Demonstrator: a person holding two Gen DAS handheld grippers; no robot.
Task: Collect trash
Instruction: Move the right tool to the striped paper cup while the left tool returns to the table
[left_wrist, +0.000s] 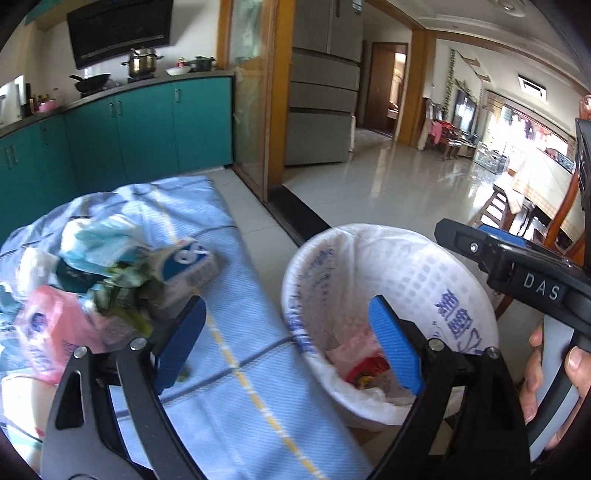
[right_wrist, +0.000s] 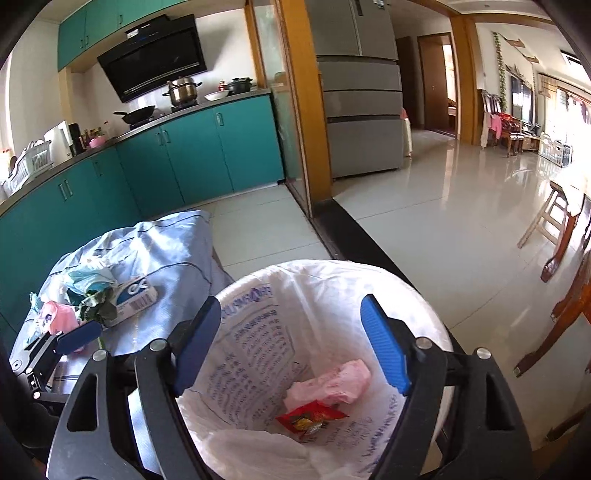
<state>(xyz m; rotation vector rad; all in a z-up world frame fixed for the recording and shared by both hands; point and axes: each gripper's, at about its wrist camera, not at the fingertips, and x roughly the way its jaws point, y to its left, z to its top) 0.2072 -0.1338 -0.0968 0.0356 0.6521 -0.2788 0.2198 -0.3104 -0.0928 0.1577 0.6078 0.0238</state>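
A trash bin lined with a white printed bag (left_wrist: 454, 280) (right_wrist: 258, 317) stands beside the table. Inside lie a pink wrapper (right_wrist: 332, 384) and a red wrapper (right_wrist: 310, 417). My right gripper (right_wrist: 291, 343) is open and empty over the bin's mouth; it also shows in the left wrist view (left_wrist: 469, 240). My left gripper (left_wrist: 288, 339) is open and empty, between the table edge and the bin. On the blue cloth (left_wrist: 236, 325) lies a trash pile: a blue-white carton (left_wrist: 188, 266) (right_wrist: 135, 291), green crumpled wrapper (left_wrist: 125, 291), pink packet (left_wrist: 51, 332) and pale plastic bag (left_wrist: 96, 236).
Teal kitchen cabinets (left_wrist: 140, 136) with pots on the counter stand behind the table. A grey fridge (right_wrist: 358, 96) and a wooden door frame lie ahead. Glossy tiled floor (right_wrist: 443, 229) stretches right toward wooden chairs and a table (right_wrist: 565, 295).
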